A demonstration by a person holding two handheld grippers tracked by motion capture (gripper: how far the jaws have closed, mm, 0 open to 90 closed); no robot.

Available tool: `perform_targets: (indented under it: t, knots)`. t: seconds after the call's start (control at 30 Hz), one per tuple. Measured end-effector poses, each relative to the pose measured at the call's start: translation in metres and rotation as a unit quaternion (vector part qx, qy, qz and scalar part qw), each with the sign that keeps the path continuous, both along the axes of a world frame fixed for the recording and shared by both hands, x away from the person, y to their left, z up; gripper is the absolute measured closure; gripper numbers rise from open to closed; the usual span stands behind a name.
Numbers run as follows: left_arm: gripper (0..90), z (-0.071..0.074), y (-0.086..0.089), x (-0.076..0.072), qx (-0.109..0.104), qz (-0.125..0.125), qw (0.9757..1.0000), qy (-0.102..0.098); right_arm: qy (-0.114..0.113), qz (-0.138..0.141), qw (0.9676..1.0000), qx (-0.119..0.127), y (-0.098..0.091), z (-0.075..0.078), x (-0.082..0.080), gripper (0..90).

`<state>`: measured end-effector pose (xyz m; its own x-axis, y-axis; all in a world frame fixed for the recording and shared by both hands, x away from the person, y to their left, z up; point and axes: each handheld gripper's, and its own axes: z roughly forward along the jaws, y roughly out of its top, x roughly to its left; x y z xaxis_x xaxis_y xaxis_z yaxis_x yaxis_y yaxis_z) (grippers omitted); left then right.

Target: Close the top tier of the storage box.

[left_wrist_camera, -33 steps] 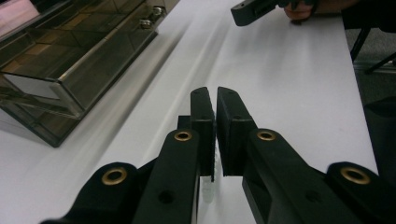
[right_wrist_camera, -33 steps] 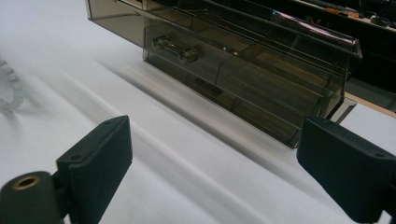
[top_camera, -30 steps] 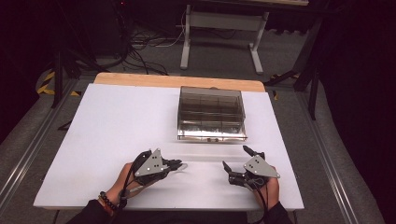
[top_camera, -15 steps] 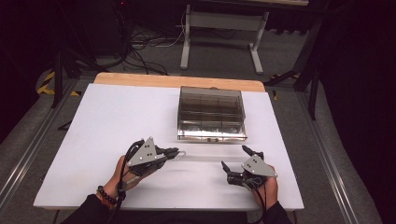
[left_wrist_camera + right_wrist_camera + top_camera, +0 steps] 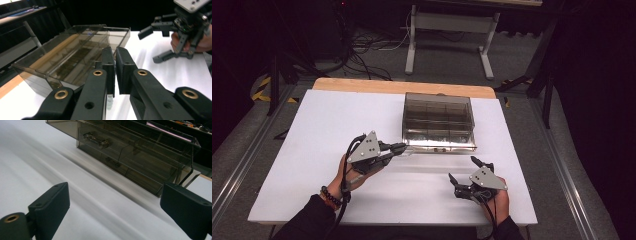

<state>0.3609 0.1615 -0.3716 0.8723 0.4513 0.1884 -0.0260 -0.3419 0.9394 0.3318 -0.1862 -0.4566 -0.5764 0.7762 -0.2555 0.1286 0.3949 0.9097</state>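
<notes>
A smoked clear plastic drawer box stands at the far middle of the white table. My left gripper is shut with nothing between its jaws, held off the table with its tips at the box's near left corner. In the left gripper view the jaws stand close together in front of the box, with the right gripper farther off. My right gripper stands open near the front right of the table. In the right gripper view its jaws point at the box's drawer fronts and a drawer handle.
A wooden strip runs along the table's far edge. Behind it stand a white metal stand and loose cables on the floor. Metal rails flank the table on both sides.
My left gripper has risen and moved forward and to the right, up to the box's near left corner, jaws still shut. The right gripper has stayed in place.
</notes>
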Motion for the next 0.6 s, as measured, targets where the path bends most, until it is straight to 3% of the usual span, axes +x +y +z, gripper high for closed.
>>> perform_targets:
  t: [0.17,0.6]
  knots:
    - [86.0,0.004,-0.005,0.009,-0.005,0.004,1.0,-0.001,0.0,0.003,1.0,-0.002,0.0,0.0,0.0,9.8]
    - [86.0,0.009,-0.028,0.036,0.006,0.017,0.9998,-0.001,0.001,0.009,0.9999,-0.007,0.001,-0.001,0.0,10.0]
